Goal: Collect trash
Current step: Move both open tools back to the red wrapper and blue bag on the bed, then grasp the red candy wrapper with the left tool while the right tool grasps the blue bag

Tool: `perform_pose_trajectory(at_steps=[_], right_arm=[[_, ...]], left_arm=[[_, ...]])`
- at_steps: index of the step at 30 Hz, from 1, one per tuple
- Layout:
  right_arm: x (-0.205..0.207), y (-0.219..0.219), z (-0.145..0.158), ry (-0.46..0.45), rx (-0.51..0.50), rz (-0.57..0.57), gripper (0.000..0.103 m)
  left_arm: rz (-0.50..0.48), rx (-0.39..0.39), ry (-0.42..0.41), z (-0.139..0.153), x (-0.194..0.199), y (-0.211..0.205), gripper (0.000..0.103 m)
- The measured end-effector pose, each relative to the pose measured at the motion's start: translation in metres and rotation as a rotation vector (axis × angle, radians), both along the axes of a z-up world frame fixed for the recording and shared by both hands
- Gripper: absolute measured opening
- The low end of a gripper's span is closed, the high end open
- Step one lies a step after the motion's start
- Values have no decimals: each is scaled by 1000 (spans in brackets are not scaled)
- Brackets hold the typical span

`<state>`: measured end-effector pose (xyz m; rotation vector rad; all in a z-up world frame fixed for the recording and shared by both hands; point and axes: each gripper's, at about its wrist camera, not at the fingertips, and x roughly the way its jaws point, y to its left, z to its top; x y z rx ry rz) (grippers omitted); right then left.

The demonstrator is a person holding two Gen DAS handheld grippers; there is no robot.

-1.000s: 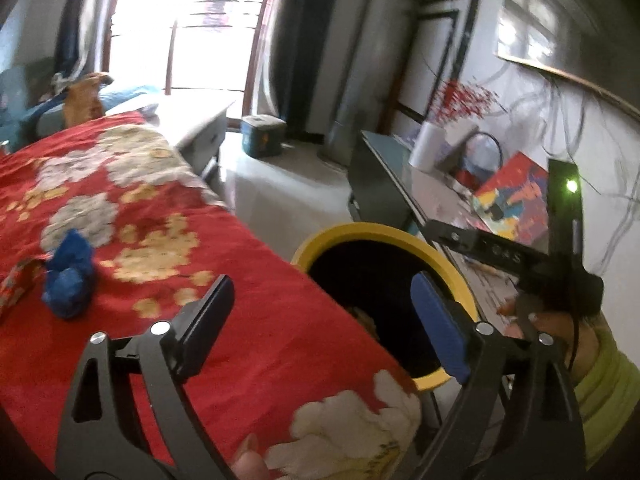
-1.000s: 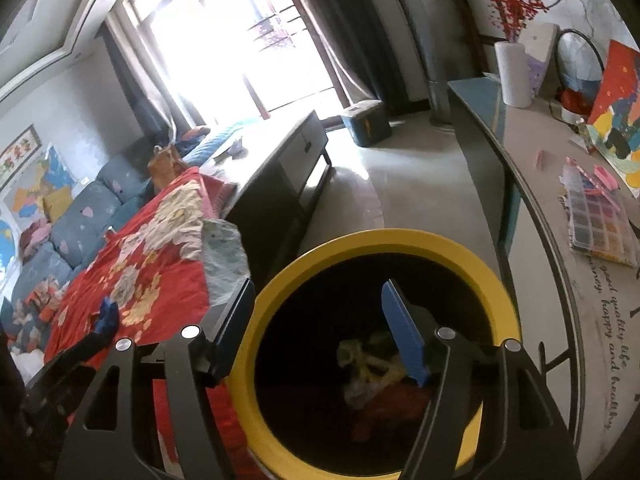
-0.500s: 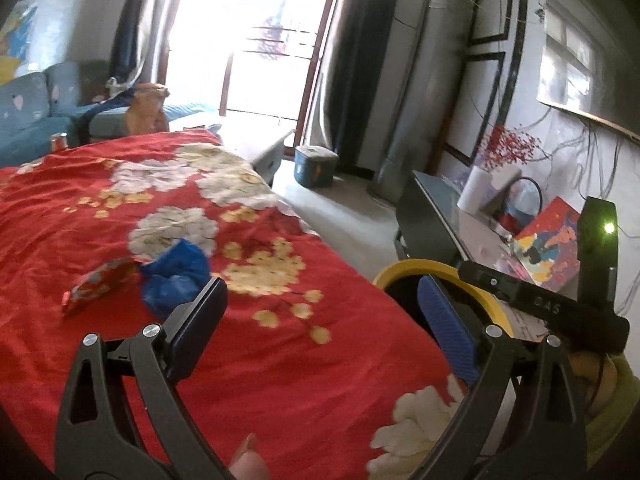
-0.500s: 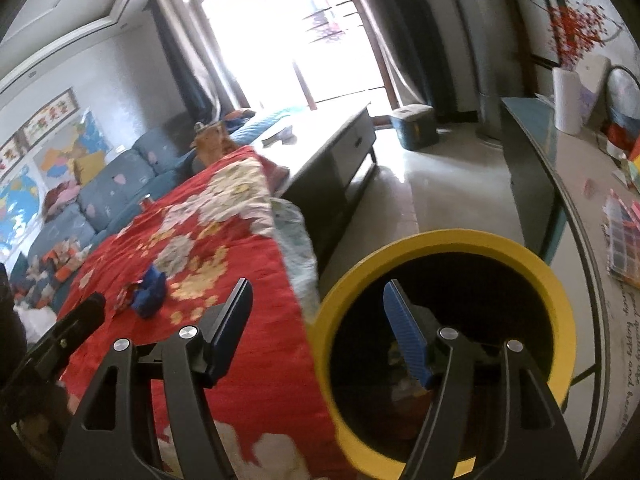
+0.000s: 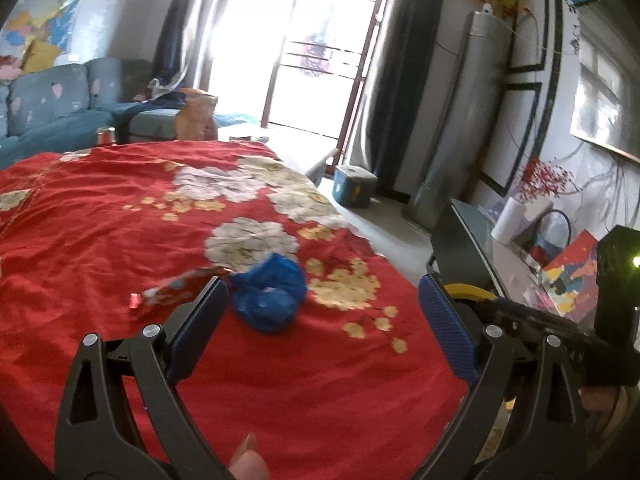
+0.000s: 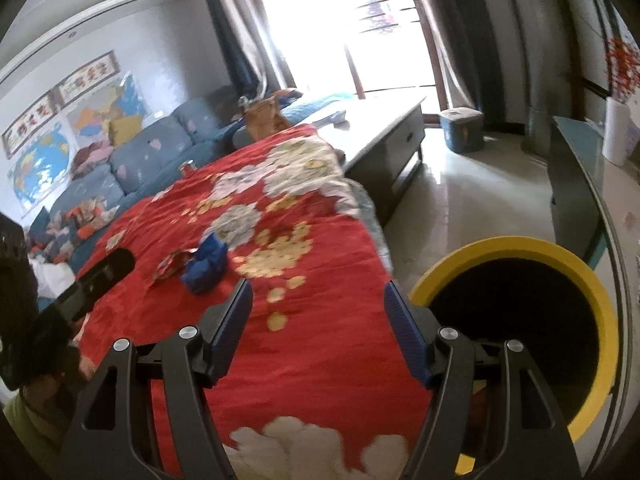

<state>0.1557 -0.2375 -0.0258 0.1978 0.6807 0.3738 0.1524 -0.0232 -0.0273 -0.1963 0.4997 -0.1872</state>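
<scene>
A crumpled blue bag (image 5: 269,295) lies on the red flowered cloth (image 5: 120,240), with a red foil wrapper (image 5: 172,292) just left of it. Both also show in the right wrist view: the blue bag (image 6: 205,262) and the wrapper (image 6: 173,263). My left gripper (image 5: 322,320) is open and empty, above the cloth, with the bag just beyond its left finger. My right gripper (image 6: 318,324) is open and empty over the cloth's near edge. The yellow-rimmed black bin (image 6: 560,256) stands to its right, and a sliver of the bin (image 5: 464,292) shows in the left wrist view.
A blue sofa (image 6: 132,160) runs along the far left. A low grey cabinet (image 6: 384,136) and a teal box (image 6: 462,130) stand beyond the cloth. A glass side table (image 5: 500,252) with a paper roll, basket and coloured box is at the right.
Both grippers have swung left, from over the bin to over the red cloth. The blue bag and wrapper have come closer to the left gripper. Both stay open.
</scene>
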Motion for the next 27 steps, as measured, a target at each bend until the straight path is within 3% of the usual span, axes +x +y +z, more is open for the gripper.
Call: perform_pose_trajectory(at_steps=[8, 16, 27], right_arm=[[5, 42, 1, 6, -20, 91, 66], [23, 88, -5, 47, -40, 193, 65], [66, 138, -29, 132, -71, 256, 65]], left_arm=[[88, -7, 6, 0, 1, 39, 88], [154, 19, 76, -10, 14, 80, 87], [58, 154, 187, -27, 43, 100, 85]])
